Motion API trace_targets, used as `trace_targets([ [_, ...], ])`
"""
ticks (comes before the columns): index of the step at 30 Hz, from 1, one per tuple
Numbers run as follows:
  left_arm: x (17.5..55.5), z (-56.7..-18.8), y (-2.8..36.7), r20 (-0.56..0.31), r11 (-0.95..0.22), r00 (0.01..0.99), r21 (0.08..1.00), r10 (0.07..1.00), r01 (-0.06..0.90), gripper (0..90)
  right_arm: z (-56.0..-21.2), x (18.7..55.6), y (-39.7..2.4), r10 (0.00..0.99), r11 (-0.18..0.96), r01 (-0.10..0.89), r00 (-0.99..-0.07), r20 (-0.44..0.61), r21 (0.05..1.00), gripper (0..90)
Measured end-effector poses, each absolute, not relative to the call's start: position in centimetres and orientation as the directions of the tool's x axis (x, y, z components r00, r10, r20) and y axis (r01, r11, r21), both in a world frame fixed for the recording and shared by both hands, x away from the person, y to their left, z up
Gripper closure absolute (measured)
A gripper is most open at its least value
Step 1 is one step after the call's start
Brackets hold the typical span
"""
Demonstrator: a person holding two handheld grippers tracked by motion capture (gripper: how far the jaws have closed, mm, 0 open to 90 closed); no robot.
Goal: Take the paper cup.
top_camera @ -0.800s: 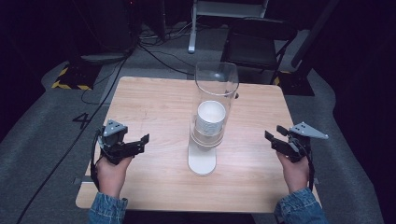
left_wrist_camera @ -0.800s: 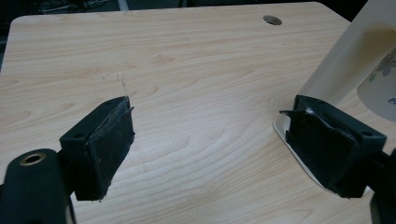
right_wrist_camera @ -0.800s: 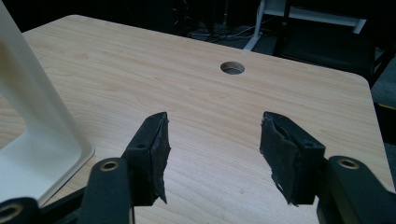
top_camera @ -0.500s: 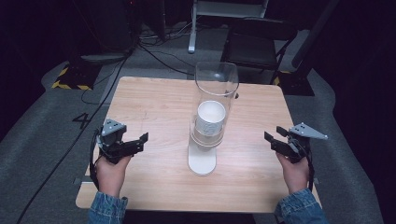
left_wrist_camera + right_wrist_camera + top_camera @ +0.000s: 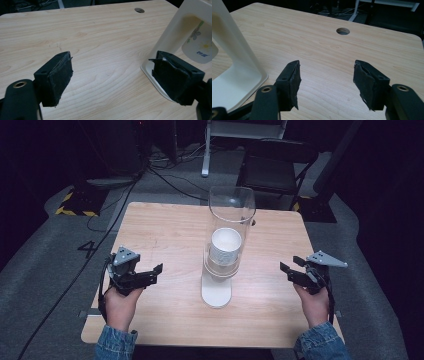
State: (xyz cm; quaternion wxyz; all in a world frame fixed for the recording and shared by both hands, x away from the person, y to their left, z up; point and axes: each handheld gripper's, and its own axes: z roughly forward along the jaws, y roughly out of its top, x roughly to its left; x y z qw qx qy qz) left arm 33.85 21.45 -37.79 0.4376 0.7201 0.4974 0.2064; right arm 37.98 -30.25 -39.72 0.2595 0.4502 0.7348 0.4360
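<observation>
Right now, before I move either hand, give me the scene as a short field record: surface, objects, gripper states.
surface: wooden table with a round hole
centre object: clear cup dispenser on a white base
contents: stack of paper cups inside the tube
left gripper: open, holding nothing, left of the dispenser
right gripper: open, holding nothing, right of the dispenser
contact: neither gripper touches the dispenser

The wooden table point(image 5: 170, 235) is evenly lit from above against dark, murky surroundings. The high view is soft and grainy; both gripper views are sharper, with faint shadows beneath their black jaws.
</observation>
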Motion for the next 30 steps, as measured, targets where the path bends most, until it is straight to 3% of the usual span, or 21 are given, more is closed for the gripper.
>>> trace_targets([
  [30, 34.3, -38.3, 21.0, -0.170, -0.110, 0.420, 0.818, 0.892, 0.565, 16.0, -40.2, 37.8, -23.1, 0.775, 0.283, 0.403, -0.630, 0.040, 0.870, 35.8],
])
